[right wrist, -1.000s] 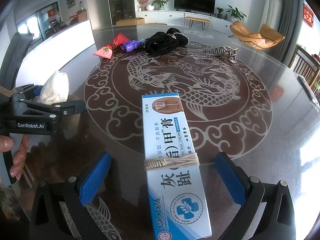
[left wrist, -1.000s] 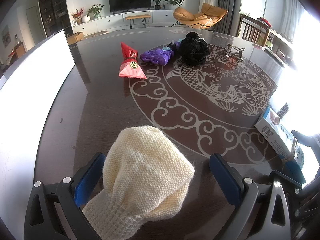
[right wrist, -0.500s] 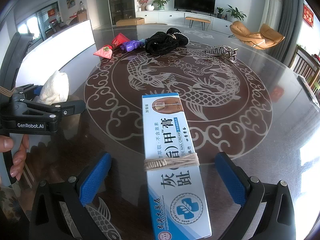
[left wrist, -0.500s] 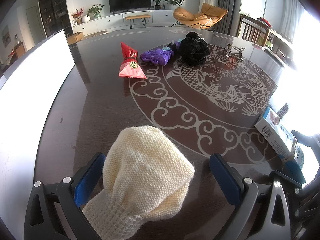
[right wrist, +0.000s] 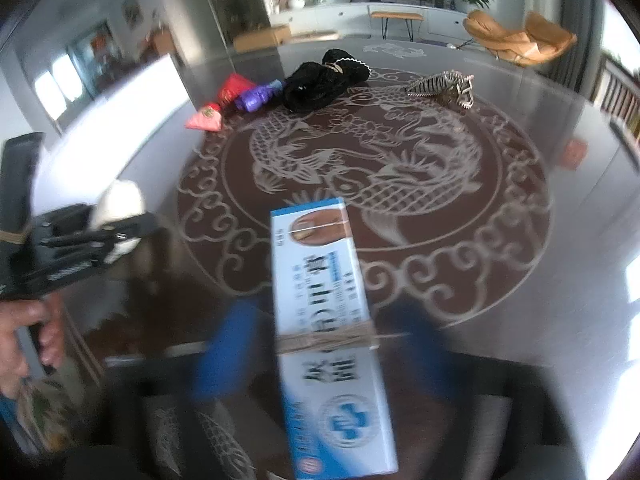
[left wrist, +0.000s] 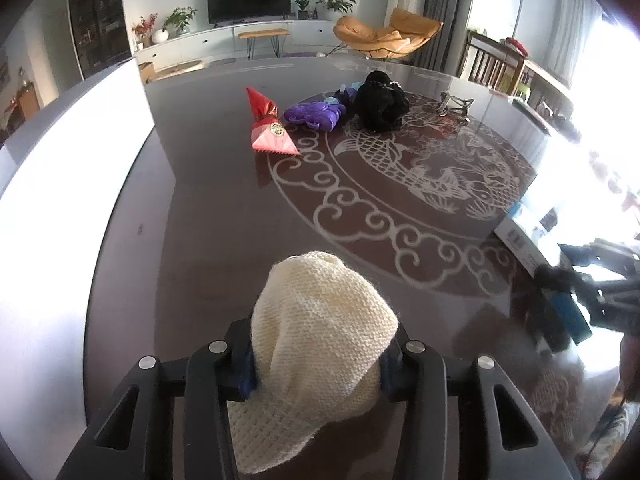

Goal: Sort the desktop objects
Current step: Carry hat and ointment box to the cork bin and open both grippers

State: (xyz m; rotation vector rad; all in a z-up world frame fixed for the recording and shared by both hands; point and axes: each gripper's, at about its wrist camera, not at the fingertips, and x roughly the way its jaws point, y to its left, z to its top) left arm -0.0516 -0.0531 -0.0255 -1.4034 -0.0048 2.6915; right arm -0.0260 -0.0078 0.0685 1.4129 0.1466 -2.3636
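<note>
1. The round dark glass table [left wrist: 208, 240] with the pale dragon motif is still carrying everything; nothing is looking sorted yet.
2. The blue-and-white cardboard box tied with twine [right wrist: 328, 320] is sitting between the right gripper [right wrist: 320, 344] jaws, which have just been closing; blur hides contact.
3. The left gripper [left wrist: 320, 364], jaws just closed, is clenching the cream knitted hat [left wrist: 320, 344].
4. The black fabric bundle [left wrist: 380, 108], red foil pouch [left wrist: 268, 128], purple plastic toy [left wrist: 316, 116] and striped metal clip [right wrist: 444, 86] are waiting at the far side.
</note>
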